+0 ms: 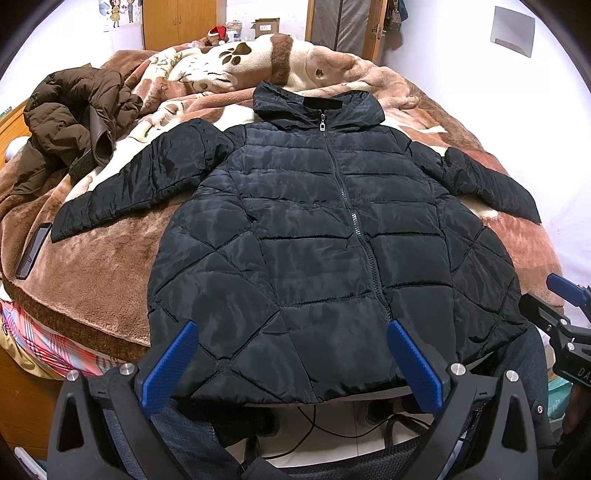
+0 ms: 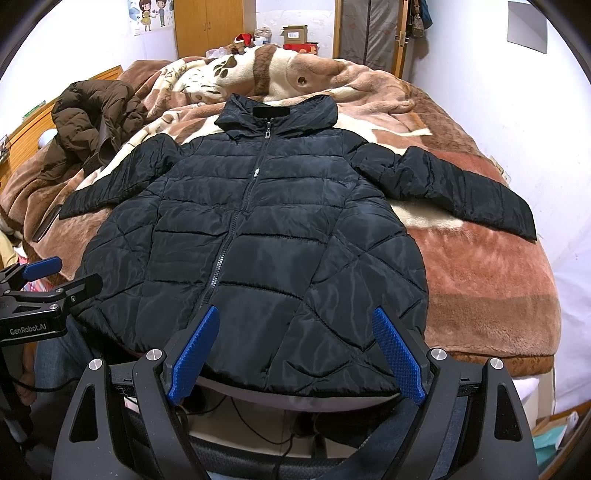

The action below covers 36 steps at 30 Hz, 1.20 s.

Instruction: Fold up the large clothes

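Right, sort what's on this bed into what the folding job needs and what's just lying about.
For the job:
- black jacket, spread flat, zipped
- left gripper, open
- right gripper, open

Lying about:
- brown coat, crumpled by the black jacket's sleeve
- phone at the bed edge
- blanket underneath
- Santa hat at the far end

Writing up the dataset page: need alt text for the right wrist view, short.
A black puffer jacket lies zipped and face up on a brown blanket, sleeves spread, hem hanging over the bed's near edge. The right gripper hovers open above the hem, blue fingers apart, holding nothing. A brown coat is heaped at far left.
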### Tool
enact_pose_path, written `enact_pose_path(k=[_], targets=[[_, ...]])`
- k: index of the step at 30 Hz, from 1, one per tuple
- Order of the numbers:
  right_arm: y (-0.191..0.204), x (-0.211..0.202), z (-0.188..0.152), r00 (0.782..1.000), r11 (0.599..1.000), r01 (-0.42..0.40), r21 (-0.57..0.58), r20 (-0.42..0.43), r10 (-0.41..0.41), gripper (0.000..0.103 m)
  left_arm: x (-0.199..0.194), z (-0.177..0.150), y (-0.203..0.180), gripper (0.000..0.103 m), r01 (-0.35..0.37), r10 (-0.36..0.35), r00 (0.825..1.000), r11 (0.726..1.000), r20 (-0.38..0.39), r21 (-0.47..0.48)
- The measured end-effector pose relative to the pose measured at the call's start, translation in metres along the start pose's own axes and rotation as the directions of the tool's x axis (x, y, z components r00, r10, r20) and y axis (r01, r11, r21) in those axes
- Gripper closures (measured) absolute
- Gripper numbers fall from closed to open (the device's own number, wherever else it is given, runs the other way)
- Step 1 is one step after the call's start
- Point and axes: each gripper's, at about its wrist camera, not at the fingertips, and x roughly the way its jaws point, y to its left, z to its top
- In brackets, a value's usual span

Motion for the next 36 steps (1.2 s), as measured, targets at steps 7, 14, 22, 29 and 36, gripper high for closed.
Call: enact_pose_path(k=[7,14,22,29,36], targets=[[0.001,0.000,0.000,1.000,1.000,0.000,0.000,-0.001,0.000,0.018,0.000,0.000,0.000,0.000,0.001,-0.001,1.000,1.000,-0.002,-0.002],[0.001,0.001,0.000,1.000,1.000,0.000,-0.001,-0.002,0.000,0.018,0.001,-0.004,-0.003,0.000,0.005,-0.005,1.000,1.000,-0.006,-0.002],[0.001,0.003,0.000,1.000,1.000,0.000,-0.001,-0.004,0.000,0.018,0.002,-0.004,-0.003,0.000,0.003,-0.003,1.000,1.000,-0.006,-0.001],[0.000,0.002,0.000,1.000,1.000,-0.001,0.000,-0.005,0.001,0.018,0.004,-0.005,-0.003,0.000,0.005,-0.005,1.000,1.000,-0.011,-0.002],[0.007,0.010,0.004,0.999,0.999,-0.038,-0.022,0.004,0.038,0.018,0.009,0.005,0.018,0.000,0.003,-0.003,1.000,0.999,0.015,-0.037]])
